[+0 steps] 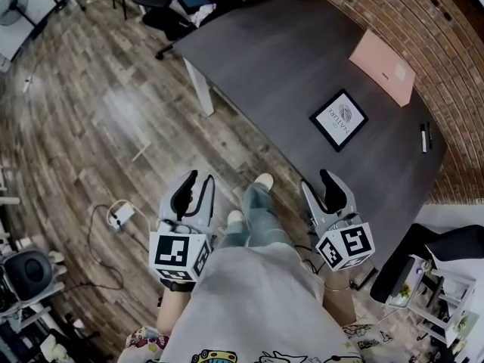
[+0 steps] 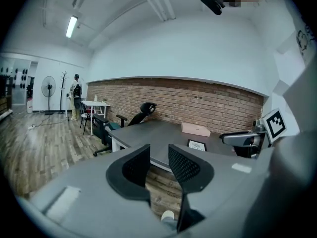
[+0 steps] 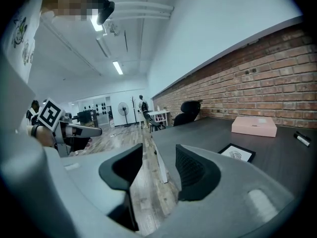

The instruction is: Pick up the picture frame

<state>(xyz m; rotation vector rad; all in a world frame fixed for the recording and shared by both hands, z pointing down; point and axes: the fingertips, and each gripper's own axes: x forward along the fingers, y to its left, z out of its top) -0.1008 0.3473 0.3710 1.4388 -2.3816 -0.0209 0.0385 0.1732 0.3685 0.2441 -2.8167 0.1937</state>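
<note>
left hand-held gripper point(image 1: 197, 184): released, jaws apart with nothing between them. It hangs low on the left over the wood floor point(image 1: 98, 127), well short of the desk point(image 1: 287, 59).

person: stands between the two grippers, pale shoes point(image 1: 263, 181) pointing at the near edge of the desk.

right hand-held gripper point(image 1: 319, 187): also released, jaws spread wide and empty. It sits close to the desk's near edge and nearer the target than the left one, but well apart from it.

picture frame point(image 1: 339, 119): black border, white print, lying flat on the dark desk top toward the right. Nothing is touching it.

pink box point(image 1: 382, 66): flat box, farther off beside the brick wall point(image 1: 423, 29), near the frame but not touching it.

far right: a couple of small dark sticks point(image 1: 425, 136) on the desk. Pens would be my guess, they're too small to be sure.

step in hand: looks like the approach to me. Both grippers are empty and the frame is untouched, so the pick hasn't started.

next move: I'd bring the right gripper in over the desk and tip it down toward the frame's near edge. Since the frame lies flat, one jaw probably has to slip under the border while the other comes down on top. The left gripper could hold the far side so it doesn't slide toward the box.
</note>
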